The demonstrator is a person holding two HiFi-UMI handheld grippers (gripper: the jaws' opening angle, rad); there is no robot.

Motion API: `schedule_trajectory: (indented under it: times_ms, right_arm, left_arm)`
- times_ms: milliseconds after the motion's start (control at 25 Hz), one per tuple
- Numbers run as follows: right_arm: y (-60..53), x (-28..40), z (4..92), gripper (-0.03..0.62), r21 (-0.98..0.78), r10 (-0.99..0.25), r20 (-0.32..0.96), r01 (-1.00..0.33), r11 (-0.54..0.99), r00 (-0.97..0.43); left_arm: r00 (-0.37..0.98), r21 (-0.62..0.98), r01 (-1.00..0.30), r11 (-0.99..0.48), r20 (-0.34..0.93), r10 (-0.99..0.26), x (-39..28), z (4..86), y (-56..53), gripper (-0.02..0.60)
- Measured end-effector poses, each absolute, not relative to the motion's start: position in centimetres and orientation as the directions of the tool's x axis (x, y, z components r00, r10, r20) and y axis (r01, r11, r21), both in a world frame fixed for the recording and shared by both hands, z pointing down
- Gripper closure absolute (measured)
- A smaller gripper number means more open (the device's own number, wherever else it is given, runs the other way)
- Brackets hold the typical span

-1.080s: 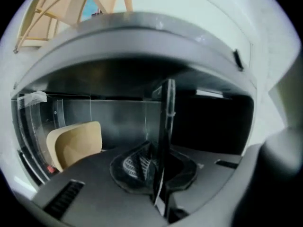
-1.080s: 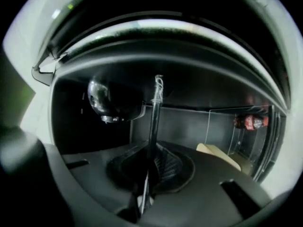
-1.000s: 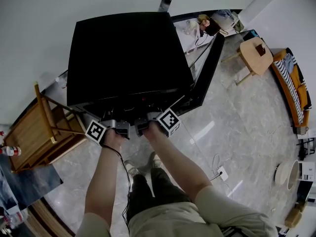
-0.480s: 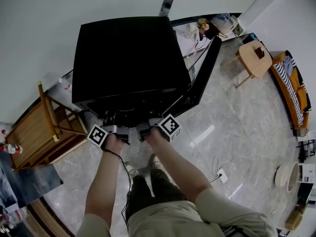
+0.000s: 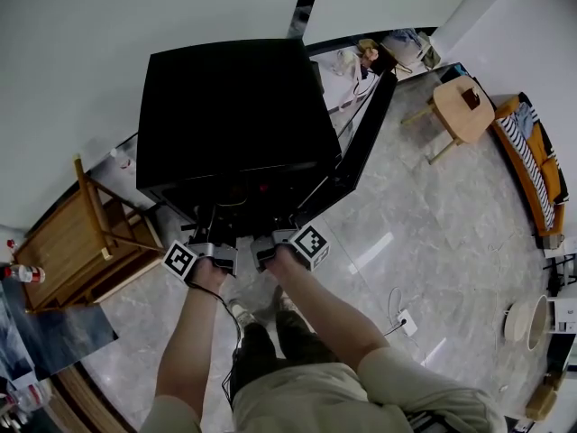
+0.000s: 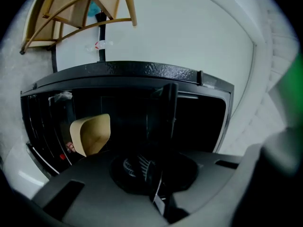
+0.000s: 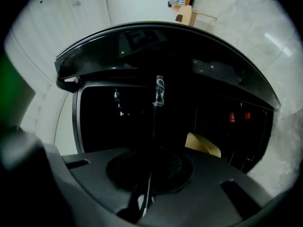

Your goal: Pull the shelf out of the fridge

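The black fridge [image 5: 234,106] stands with its door [image 5: 361,142] swung open to the right. Both grippers are side by side at its open front, pointing level into the dark interior. The left gripper [image 5: 215,240] is shut on the thin front edge of the shelf [image 6: 158,193]. The right gripper [image 5: 267,234] is shut on the same shelf [image 7: 154,126], which runs edge-on away from its jaws. In the head view the shelf is lost in the dark. A tan paper container [image 6: 91,134] sits inside the fridge.
A wooden chair frame [image 5: 81,242] stands close on the left of the fridge. A round wooden stool [image 5: 462,106] and an orange sofa [image 5: 532,170] are at the right. A socket with a cable [image 5: 403,317] lies on the marble floor. Door racks hold items [image 5: 361,57].
Both grippers have drawn back a little from the fridge toward the person, staying side by side and shut on the shelf edge.
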State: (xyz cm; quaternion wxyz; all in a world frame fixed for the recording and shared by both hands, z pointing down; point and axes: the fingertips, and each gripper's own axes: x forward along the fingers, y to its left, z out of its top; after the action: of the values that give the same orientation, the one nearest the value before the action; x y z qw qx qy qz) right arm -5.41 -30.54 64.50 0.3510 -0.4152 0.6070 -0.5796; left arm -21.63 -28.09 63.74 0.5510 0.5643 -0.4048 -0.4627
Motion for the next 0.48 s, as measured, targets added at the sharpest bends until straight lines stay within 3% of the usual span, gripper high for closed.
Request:
schedule_trajectory:
  times_ms: [480]
  right_arm:
    - [-26.9,-4.8,64.6,0.589,-0.996,-0.895,0.075,-0.077,-0.046,-0.440]
  left_arm:
    - [0.259,0.999,0.040,-0.036,-0.045,-0.965,-20.9,63.7,-24.5,0.569]
